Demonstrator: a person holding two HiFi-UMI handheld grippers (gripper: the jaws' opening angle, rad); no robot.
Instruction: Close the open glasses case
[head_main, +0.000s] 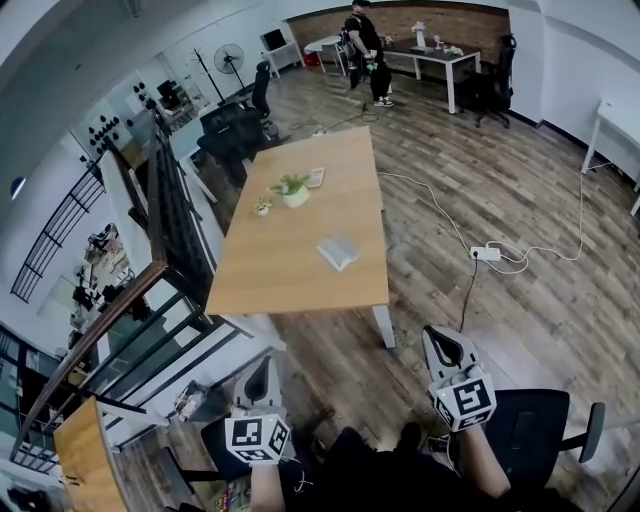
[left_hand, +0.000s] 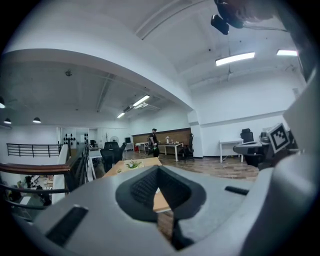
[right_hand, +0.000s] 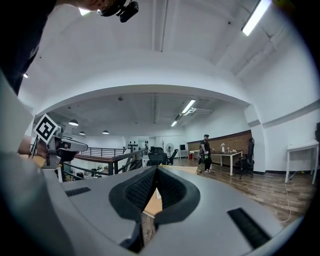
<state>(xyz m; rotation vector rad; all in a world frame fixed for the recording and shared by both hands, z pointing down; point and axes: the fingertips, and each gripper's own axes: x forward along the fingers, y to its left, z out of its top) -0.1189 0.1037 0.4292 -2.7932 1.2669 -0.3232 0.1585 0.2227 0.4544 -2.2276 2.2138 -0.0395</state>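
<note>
The person is standing short of the desk, with the left hand-held gripper and right hand-held gripper both pressed together, pinching nothing. The glasses case is lying near the desk's right edge, well apart from them. They should probably step closer and push the lid down with one closed tip.

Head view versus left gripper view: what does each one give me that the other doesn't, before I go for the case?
Head view only: the glasses case seen plainly on the wooden table, and a power strip on the floor. Left gripper view only: the left gripper close up, jaws together and empty, plus ceiling lights. Both: the table, the potted plant, the right gripper and a person at the far end.
</note>
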